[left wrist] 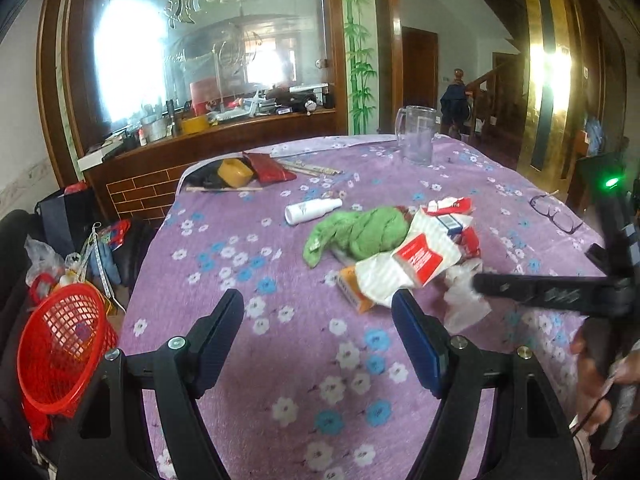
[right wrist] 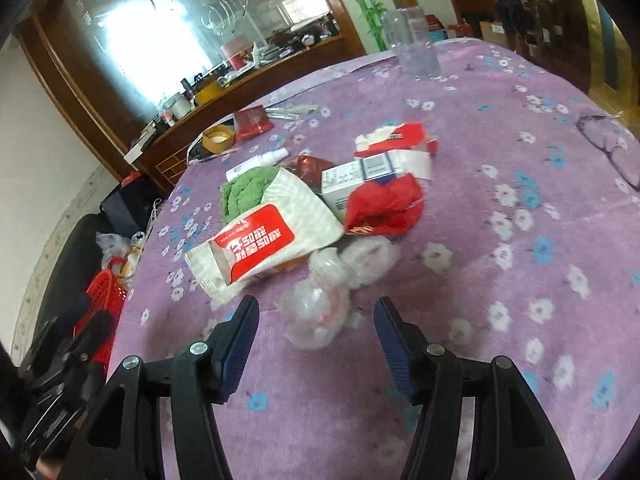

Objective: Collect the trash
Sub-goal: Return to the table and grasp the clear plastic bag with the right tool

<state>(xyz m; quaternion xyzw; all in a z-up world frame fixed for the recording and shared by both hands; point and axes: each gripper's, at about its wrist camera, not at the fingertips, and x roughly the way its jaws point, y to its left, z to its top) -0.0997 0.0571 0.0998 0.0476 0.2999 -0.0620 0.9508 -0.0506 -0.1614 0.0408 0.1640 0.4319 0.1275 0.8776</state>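
A heap of trash lies mid-table on the purple flowered cloth (left wrist: pixel 304 360): a white-and-red wrapper (left wrist: pixel 416 258) (right wrist: pixel 264 240), crumpled clear plastic (left wrist: pixel 466 300) (right wrist: pixel 320 308), a red crumpled bag (right wrist: pixel 384 204), a white-and-blue carton (right wrist: pixel 360 176) and an orange box (left wrist: pixel 352 288). My left gripper (left wrist: pixel 318 300) is open over bare cloth, just left of the heap. My right gripper (right wrist: pixel 316 304) is open, with the clear plastic lying between its tips, untouched by the pads. A red mesh basket (left wrist: pixel 60 344) (right wrist: pixel 104 292) stands below the table's left edge.
A green cloth (left wrist: pixel 360 232) and a white spray bottle (left wrist: pixel 312 210) lie beside the heap. A clear jug (left wrist: pixel 416 136) stands at the far side, eyeglasses (left wrist: pixel 556 214) at the right. A yellow roll (left wrist: pixel 236 172) and a red pouch (left wrist: pixel 272 168) sit at the far left corner.
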